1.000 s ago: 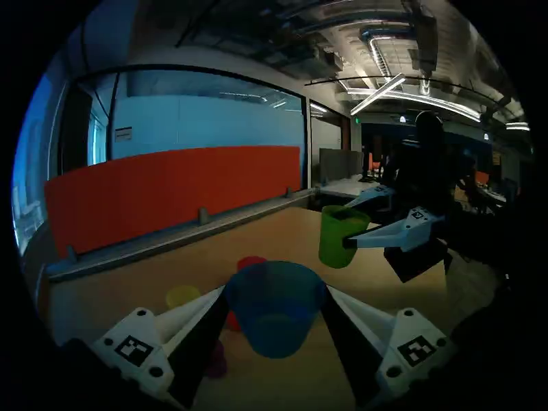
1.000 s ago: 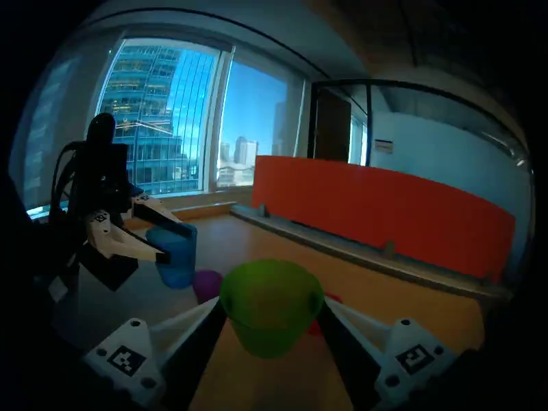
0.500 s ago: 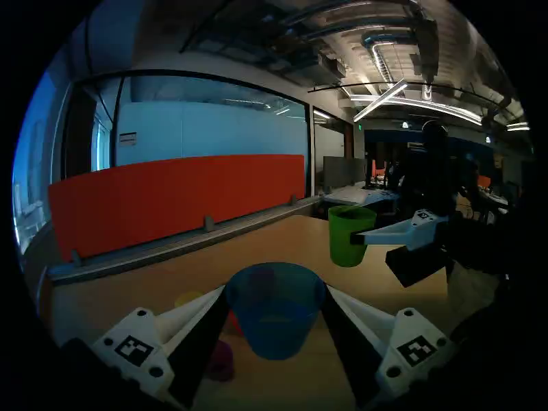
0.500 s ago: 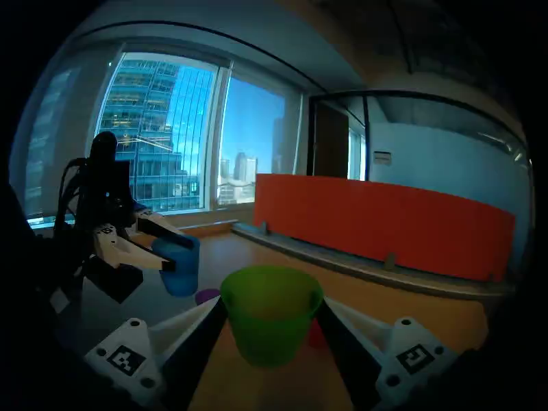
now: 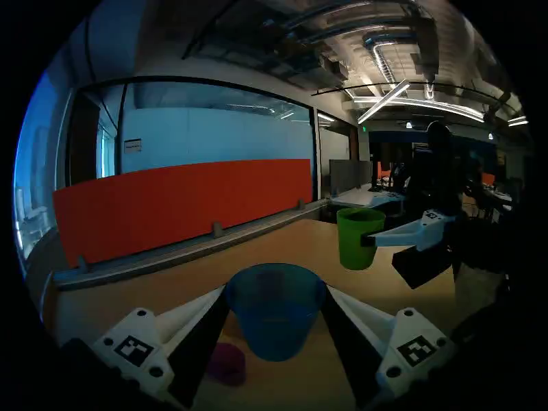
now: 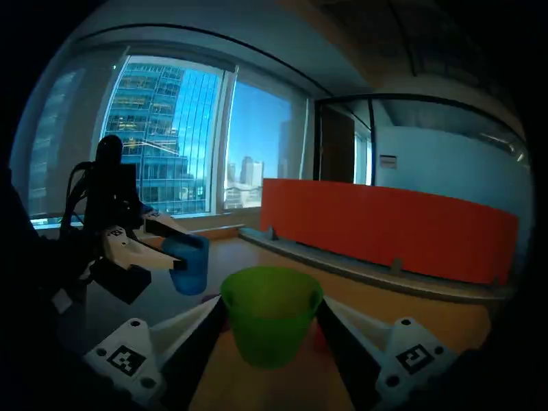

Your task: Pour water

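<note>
Setting: open-plan office on a high floor. A long wooden table (image 5: 288, 236) is backed by an orange divider panel (image 5: 178, 198) on a grey rail. Behind the panel is a glass-walled room (image 5: 205, 130) with a dark door frame. The ceiling is exposed, with bare ducts (image 5: 380, 55) and linear strip lights (image 5: 383, 101). More desks (image 5: 356, 195) stand farther back. Full-height windows (image 6: 205, 157) face glass towers (image 6: 137, 137) under blue sky.

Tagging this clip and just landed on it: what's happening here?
A person works two handheld grippers. The left gripper is shut on a translucent blue plastic cup, the right gripper on a green plastic cup. Both cups are upright, held apart above the wooden table; nothing is being poured. A small purple cup sits on the table below.
</note>
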